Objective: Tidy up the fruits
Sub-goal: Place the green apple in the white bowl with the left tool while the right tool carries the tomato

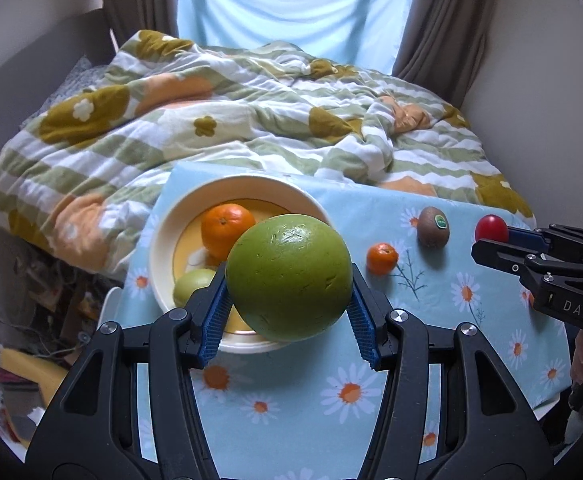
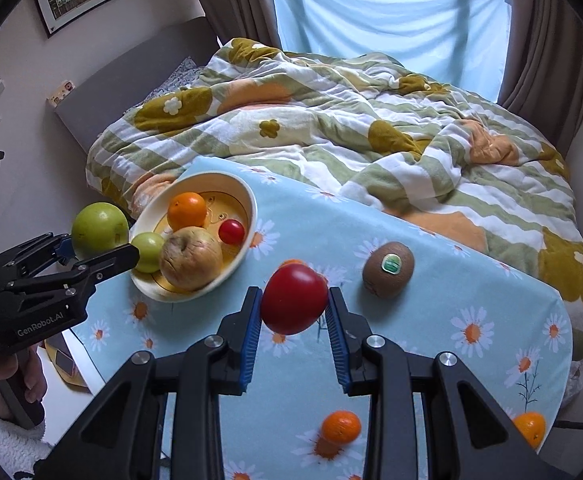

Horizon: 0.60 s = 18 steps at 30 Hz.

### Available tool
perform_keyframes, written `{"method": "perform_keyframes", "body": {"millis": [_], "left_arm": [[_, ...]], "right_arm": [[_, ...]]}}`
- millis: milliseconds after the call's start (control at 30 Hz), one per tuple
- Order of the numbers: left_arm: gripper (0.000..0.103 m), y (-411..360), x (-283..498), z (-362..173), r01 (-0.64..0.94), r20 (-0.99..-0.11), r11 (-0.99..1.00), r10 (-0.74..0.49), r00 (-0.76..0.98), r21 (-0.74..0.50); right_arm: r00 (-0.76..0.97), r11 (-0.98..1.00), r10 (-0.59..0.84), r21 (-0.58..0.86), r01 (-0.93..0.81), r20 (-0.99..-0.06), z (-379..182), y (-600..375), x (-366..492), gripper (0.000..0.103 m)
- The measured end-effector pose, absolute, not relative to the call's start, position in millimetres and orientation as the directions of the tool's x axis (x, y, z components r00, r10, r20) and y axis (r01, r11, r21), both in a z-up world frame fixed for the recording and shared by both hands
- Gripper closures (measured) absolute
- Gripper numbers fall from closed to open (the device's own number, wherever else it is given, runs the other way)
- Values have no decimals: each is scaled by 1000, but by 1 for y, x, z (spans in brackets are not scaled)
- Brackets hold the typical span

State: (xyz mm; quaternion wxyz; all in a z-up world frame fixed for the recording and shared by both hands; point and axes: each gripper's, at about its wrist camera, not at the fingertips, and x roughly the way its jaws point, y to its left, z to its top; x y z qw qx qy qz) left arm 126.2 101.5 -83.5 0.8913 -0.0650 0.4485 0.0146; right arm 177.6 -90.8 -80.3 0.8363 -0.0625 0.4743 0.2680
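Large green fruit (image 1: 289, 276) raised at frame centre before cream bowl (image 1: 163, 240) holding orange (image 1: 227, 230) and small green fruit (image 1: 191, 286); red fruit (image 2: 294, 299) lifted centre; kiwi (image 2: 388, 268) right, tangerine (image 2: 341, 426) below, on cloth.

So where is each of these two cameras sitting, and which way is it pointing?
Left wrist: on the left hand-held gripper, looking down its fingers at the green apple it grips, bowl behind.
Right wrist: on the right hand-held gripper, looking down at the red fruit it grips; a hand shows.
Shared: bowl, kiwi, tablecloth, bed, each other's gripper.
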Motion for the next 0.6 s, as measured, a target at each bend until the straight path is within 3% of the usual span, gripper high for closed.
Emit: {"method": "perform_keyframes", "body": {"millis": [600], "left_arm": [[43, 200, 176, -142, -6, -852, 992, -103, 513, -124]], "right_arm": [[424, 899, 334, 150, -411, -842, -102, -4, 206, 73]]}}
